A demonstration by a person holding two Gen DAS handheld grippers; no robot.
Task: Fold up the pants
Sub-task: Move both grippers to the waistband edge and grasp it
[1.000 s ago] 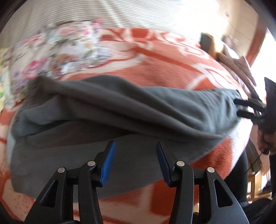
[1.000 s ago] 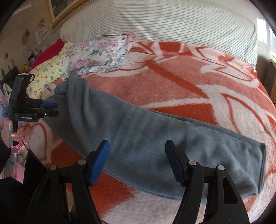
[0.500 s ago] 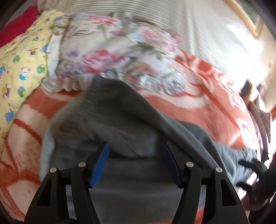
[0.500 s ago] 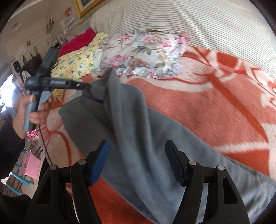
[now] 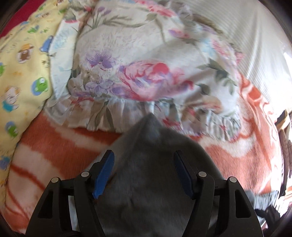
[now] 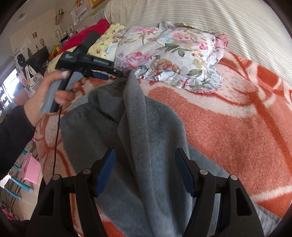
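The grey pants (image 6: 146, 127) lie on an orange-and-white blanket (image 6: 228, 118). One fold is pulled up into a ridge that ends in a point by the floral pillow (image 6: 173, 58). A hand (image 6: 51, 91) holds my left gripper (image 6: 118, 73) level, with its tips at that point. In the left wrist view the left gripper (image 5: 143, 155) has its jaws opening. The pants (image 5: 149, 182) fill the gap between them, and the pads do not visibly press on the cloth. My right gripper (image 6: 145, 151) hovers open over the ridge, farther down the pants.
A floral frilled pillow (image 5: 146, 63) and a yellow cartoon-print pillow (image 5: 21, 63) lie just beyond the pants' point. A striped white cushion (image 6: 200, 16) runs along the back. The blanket's left edge drops off beside a pink object (image 6: 30, 169) on the floor.
Both grippers swept toward the pillows. The pants went from lying stretched flat to being drawn up in a ridge that reaches the floral pillow. The left jaws stand wider than before.
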